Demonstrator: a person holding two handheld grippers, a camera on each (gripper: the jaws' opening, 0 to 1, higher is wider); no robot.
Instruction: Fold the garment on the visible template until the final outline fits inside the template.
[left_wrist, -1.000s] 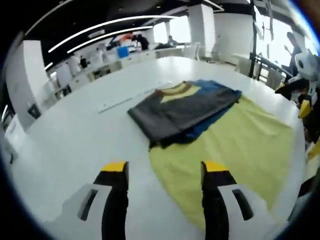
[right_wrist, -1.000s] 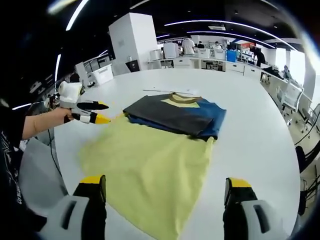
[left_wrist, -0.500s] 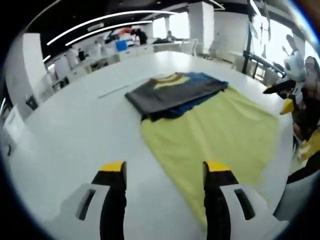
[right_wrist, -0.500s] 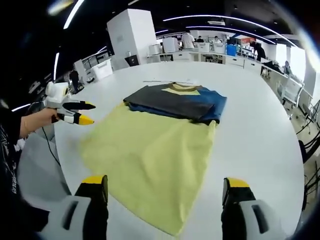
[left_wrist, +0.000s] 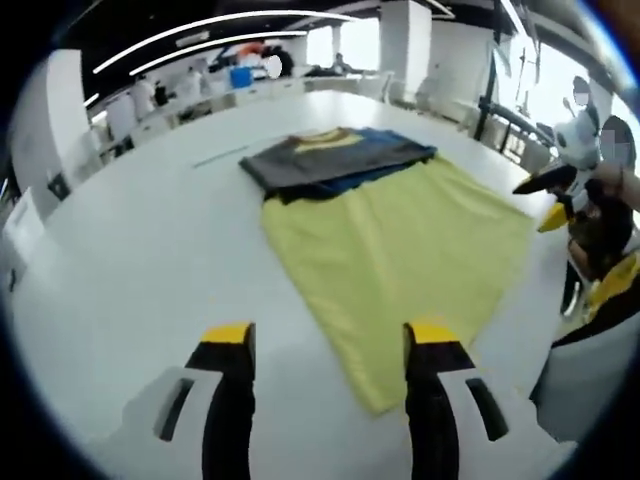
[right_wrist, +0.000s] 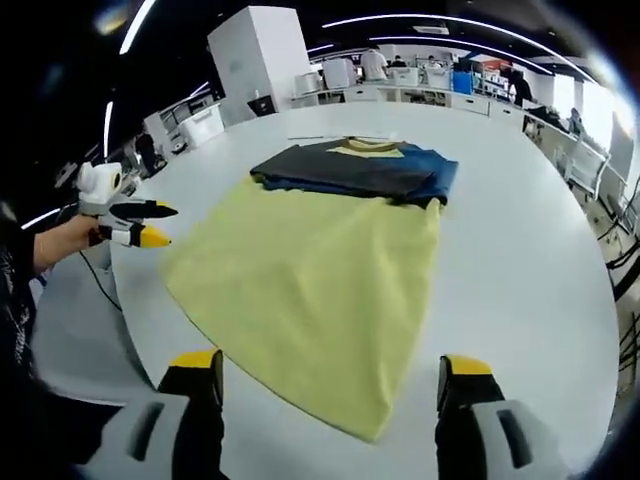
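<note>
Yellow template: yellow sheet (right_wrist: 310, 290) flat on white table (right_wrist: 520, 260), near corner pointing toward the grippers.
Garment location: folded dark garment (right_wrist: 355, 170) lies on the sheet's far end, well apart from both grippers; long axis runs across both views.
Left gripper (left_wrist: 325, 345): jaws spread, holding nothing, above the table at the sheet's near corner.
Right gripper (right_wrist: 325, 370): jaws spread, empty, astride that near corner.
Nearer hand: cannot tell; judged roughly equal.
Outline: fit inside the sheet cannot be confirmed.
</note>
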